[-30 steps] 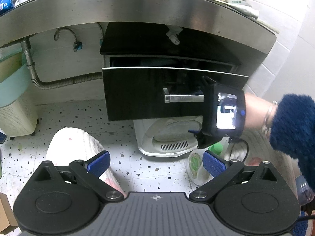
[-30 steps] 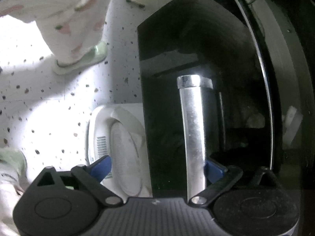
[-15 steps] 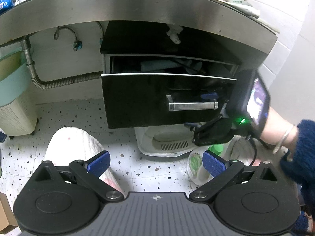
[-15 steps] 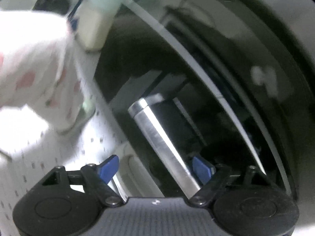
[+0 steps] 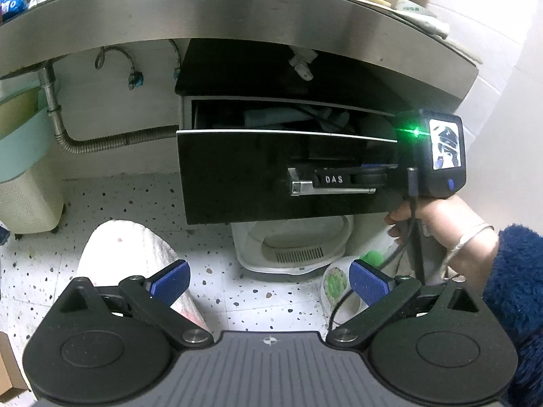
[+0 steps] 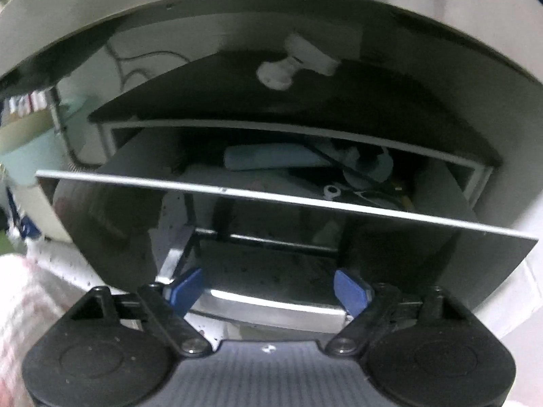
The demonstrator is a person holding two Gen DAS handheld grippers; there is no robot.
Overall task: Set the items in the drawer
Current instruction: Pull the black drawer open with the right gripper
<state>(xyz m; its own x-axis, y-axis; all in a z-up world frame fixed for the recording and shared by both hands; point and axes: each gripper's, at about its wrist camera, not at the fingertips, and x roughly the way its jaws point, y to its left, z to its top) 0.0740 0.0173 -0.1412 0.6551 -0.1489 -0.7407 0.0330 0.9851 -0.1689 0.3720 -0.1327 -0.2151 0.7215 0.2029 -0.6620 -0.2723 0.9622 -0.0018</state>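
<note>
Drawer (image 5: pixel 237 176) partly drawn out beneath steel counter (image 5: pixel 237 10), glossy black front leaning toward the viewer, interior exposed along the top.

Nearest, left gripper (image 5: pixel 268 279): spread wide, nothing between the blue pads, hovering over speckled floor (image 5: pixel 135 203) above a knee in pale clothing. No item carried.

Next out, right gripper (image 6: pixel 268 290): level with the front panel at chrome handle (image 5: pixel 334 190). Jaws opening; handle bar lying across and just below the gap, pads not pressing on it. Hand (image 5: pixel 437 224) in a blue fleece sleeve gripping the tool from the right.

Farther in, drawer contents (image 6: pixel 271 159): a pale blue roll and tangled small utensils toward the back right; left portion darker and apparently freer.

Progress, as judged: opening step done or nearly done; no item yet in either gripper, so picking and placing all remain.

Clearances: slot between the front's upper edge and the cabinet frame fairly shallow, counter lip overhanging closely above. White appliance (image 5: pixel 292 244) directly under the drawer, a pipe and bin to the left, wall close at right. Open room mainly over the floor, centre-left.
</note>
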